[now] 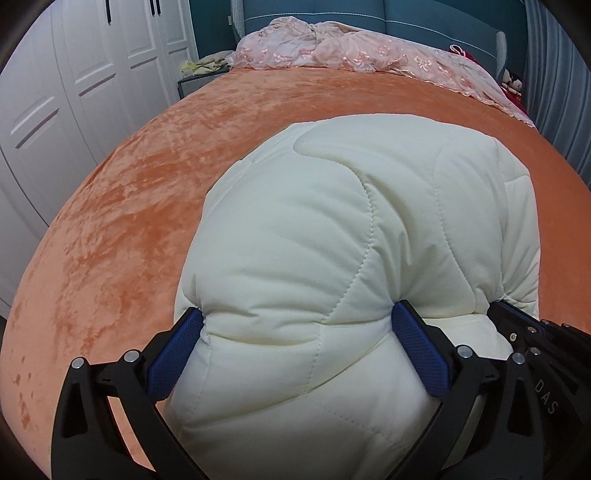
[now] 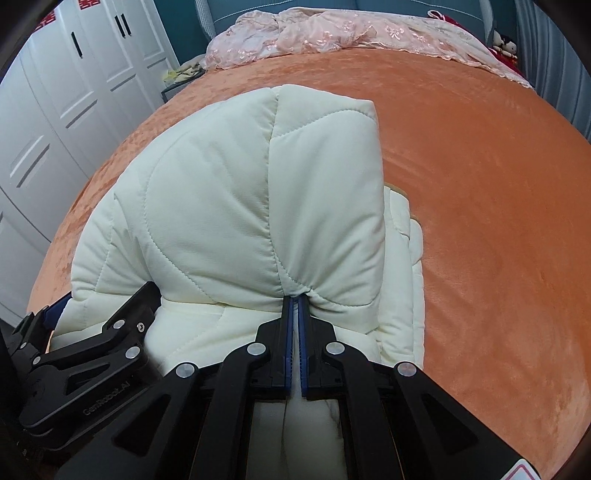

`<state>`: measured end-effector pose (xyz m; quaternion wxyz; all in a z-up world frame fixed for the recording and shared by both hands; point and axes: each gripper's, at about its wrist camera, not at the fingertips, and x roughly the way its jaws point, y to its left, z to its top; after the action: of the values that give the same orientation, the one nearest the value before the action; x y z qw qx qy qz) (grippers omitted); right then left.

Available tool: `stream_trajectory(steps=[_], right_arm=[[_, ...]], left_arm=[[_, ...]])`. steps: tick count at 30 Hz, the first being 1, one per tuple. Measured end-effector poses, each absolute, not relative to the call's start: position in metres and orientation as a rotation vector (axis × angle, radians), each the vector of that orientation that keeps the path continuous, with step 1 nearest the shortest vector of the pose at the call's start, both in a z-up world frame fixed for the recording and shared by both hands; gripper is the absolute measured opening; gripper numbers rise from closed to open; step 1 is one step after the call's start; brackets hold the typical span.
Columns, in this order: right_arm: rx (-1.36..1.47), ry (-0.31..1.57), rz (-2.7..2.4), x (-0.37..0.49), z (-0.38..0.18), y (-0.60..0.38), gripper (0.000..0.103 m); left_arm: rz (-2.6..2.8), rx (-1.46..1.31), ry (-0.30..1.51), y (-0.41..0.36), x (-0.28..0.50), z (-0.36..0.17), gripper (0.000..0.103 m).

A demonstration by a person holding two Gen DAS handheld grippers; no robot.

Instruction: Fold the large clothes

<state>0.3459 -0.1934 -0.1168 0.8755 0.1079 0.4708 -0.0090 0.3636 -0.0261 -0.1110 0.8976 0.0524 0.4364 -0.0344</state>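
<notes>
A puffy cream quilted jacket [image 1: 343, 221] lies bundled on the orange bed cover [image 1: 129, 206]. My left gripper [image 1: 299, 312] stands very wide around a thick fold of it. Both blue pads [image 1: 421, 350] dent the fabric, which bulges out between and above them. My right gripper [image 2: 295, 299] is shut on a thin pinched fold of the jacket [image 2: 229, 206], whose cloth gathers into creases at the tips. The two grippers sit side by side at the jacket's near edge. The left gripper [image 2: 103, 299] shows at the lower left of the right wrist view. The jacket's underside is hidden.
A pink lace cover [image 1: 332, 51] lies crumpled at the head of the bed against a blue headboard [image 1: 424, 22]. White wardrobe doors [image 1: 74, 74] stand to the left. A small side table with papers [image 1: 203, 70] sits by the headboard. Orange cover [image 2: 480, 184] stretches to the right.
</notes>
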Motion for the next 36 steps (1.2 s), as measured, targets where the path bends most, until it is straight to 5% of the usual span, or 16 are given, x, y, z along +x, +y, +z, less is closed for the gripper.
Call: stream_trajectory(steps=[26,27,29,30,31,36], right_arm=[[0.225,0.842,-0.047,0.322,-0.111,-0.193,0.004],[0.26,0.852,-0.056,0.313,-0.102,-0.198,0.008],[0.323,0.845,-0.077,0.289,-0.086,-0.204,0.033],[0.339,0.826,-0.09,0.273,-0.078,-0.206,0.058],[0.332,0.799,-0.112,0.254,-0.071,-0.206,0.066],[0.198,0.839,-0.108,0.186,-0.074,-0.188,0.066]], left_arm=[[-0.099,0.082,0.82,-0.02,0.349,-0.109,0.098],[-0.113,0.072,0.826,-0.015,0.343,-0.104,0.098],[-0.134,0.048,0.841,-0.004,0.325,-0.092,0.098],[-0.133,0.031,0.844,0.003,0.314,-0.087,0.098],[-0.137,0.008,0.845,0.011,0.301,-0.083,0.098],[-0.132,-0.033,0.905,0.037,0.239,-0.084,0.098]])
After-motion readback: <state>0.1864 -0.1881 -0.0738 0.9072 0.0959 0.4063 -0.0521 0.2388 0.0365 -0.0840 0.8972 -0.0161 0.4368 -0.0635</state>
